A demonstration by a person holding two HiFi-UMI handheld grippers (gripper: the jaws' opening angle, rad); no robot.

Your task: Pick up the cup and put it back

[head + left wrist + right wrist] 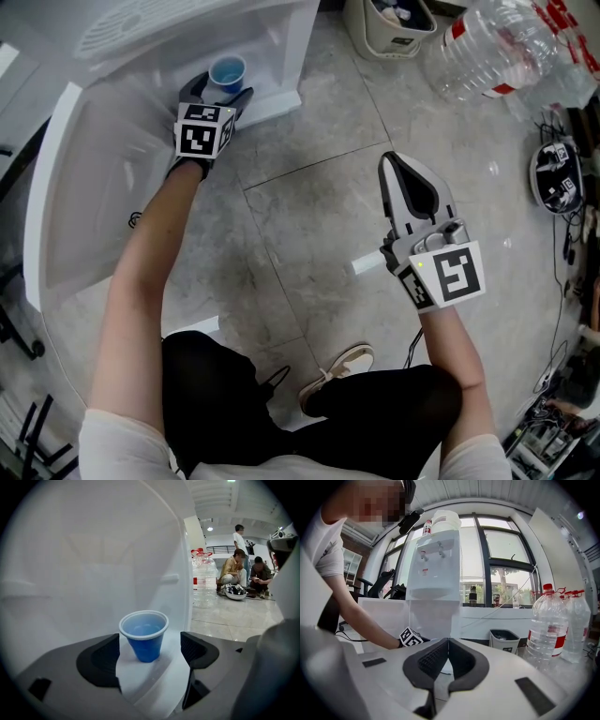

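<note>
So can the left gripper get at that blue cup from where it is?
Probably yes. The left gripper has its jaws wide open, and the blue cup stands upright right at their tips, untouched, with nothing in between.

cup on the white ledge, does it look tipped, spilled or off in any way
Nothing stands out. The blue cup stands upright on the white ledge, with no spill visible around it. It sits between the open jaws of the left gripper, which do not touch it.
</note>
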